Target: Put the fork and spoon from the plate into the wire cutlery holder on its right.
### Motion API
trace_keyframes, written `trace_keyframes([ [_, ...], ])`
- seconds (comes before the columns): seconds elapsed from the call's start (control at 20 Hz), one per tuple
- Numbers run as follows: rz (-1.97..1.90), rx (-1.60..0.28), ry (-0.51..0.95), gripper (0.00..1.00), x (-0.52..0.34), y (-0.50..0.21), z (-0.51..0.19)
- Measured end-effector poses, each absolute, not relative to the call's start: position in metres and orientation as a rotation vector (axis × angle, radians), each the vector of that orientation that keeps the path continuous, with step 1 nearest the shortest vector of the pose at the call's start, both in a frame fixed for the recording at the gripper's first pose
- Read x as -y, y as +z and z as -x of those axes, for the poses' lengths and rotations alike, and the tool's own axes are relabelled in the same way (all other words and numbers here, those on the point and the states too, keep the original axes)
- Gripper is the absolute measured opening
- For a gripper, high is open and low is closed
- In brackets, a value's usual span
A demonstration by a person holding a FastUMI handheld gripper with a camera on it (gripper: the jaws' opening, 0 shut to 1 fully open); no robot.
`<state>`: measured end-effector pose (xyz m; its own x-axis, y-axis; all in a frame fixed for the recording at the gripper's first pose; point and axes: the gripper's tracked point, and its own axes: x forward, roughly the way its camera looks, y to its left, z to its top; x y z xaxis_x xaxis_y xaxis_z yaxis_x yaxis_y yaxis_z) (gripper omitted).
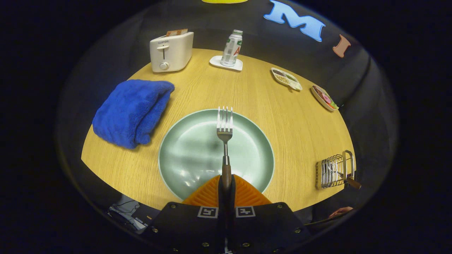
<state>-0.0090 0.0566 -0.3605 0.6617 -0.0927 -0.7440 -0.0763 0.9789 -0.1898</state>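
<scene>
- tool [226, 187] pressed together, pinching the fork [225, 141] by its brown handle, both fingers on it
- fork stuck straight ahead from the fingers, tines far end, over the plate [183, 155]; looked lifted off the plate rather than lying on it, can't be sure
- grip sat at the handle end, probably so the tines stay free and the fork can be tipped into the holder
- fork: metal head and neck, four tines, dark wood-look handle, slim, likely to swivel in a pinch
- plate pale green, glossy, sat on the desk [282, 116] just ahead of the fingers
- wire cutlery holder [333, 171] stood well off to the right of the plate near the desk edge; one brown handle poked out of it, likely the spoon [353, 182]
- judged: spoon done, fork in transit
- blue towel [132, 111] left of plate, toaster [171, 52] beyond
</scene>
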Motion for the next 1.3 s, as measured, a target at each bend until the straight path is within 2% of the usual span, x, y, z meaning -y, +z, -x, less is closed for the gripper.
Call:
trace_keyframes([
  [0.25,0.165,-0.805,-0.100,0.04,-0.019,-0.327,0.006],
  [0.65,0.043,-0.769,-0.324,0.04,0.071,-0.290,0.005],
  [1.0,-0.088,-0.800,-0.498,0.04,0.140,-0.290,0.024],
  [1.3,-0.218,-0.858,-0.568,0.04,0.166,-0.307,0.050],
])
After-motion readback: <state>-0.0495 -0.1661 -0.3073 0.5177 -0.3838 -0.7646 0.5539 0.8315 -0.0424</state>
